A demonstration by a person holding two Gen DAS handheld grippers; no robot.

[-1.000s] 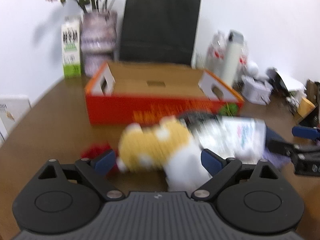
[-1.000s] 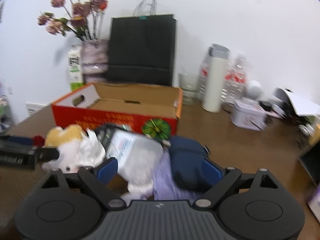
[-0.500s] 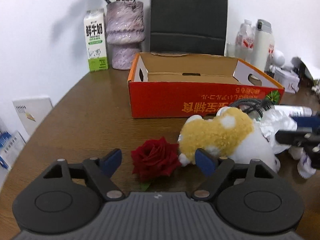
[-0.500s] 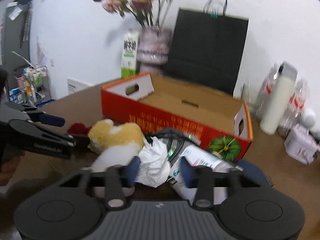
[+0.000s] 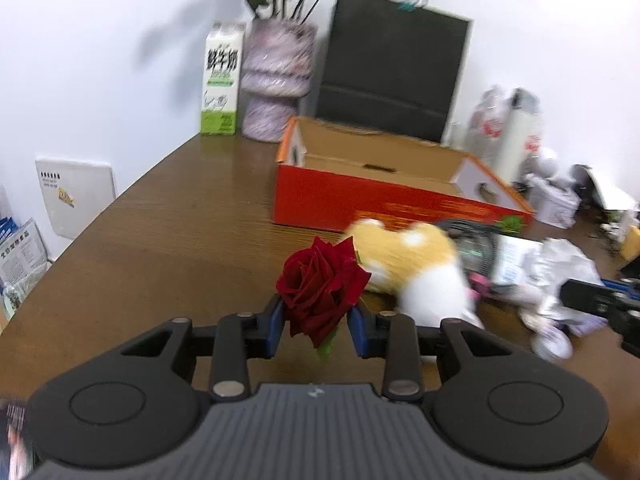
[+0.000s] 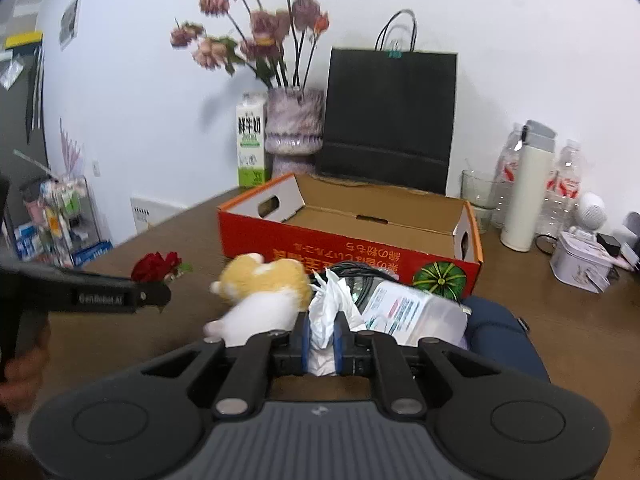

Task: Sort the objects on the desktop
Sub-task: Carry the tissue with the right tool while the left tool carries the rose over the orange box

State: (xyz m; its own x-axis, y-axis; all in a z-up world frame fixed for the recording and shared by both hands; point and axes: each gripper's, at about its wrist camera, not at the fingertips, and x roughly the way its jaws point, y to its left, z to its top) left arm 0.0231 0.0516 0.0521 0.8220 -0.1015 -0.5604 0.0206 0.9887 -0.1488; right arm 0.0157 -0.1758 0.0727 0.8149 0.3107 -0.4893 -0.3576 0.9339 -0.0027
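Your brown wood-grain table (image 5: 168, 240) meets a white wall. Your left gripper (image 5: 316, 326), jaws just closing, pinches the velvety red rose (image 5: 320, 284); your right gripper (image 6: 321, 338) clamps crumpled white paper (image 6: 326, 312).

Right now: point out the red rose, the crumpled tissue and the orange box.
red rose (image 5: 320, 292), left wrist view, centre of the bloom
crumpled tissue (image 6: 326, 312), right wrist view, wad above the pads
orange box (image 6: 320, 250), right wrist view, front wall

Ahead of your grippers the brown wooden table (image 5: 168, 240) carries an open orange carton (image 6: 348, 240), with a milk carton (image 5: 221, 84), vase (image 5: 276, 84) and black bag (image 6: 390, 116) behind it, and a plush toy (image 6: 260, 292) lying just in front.
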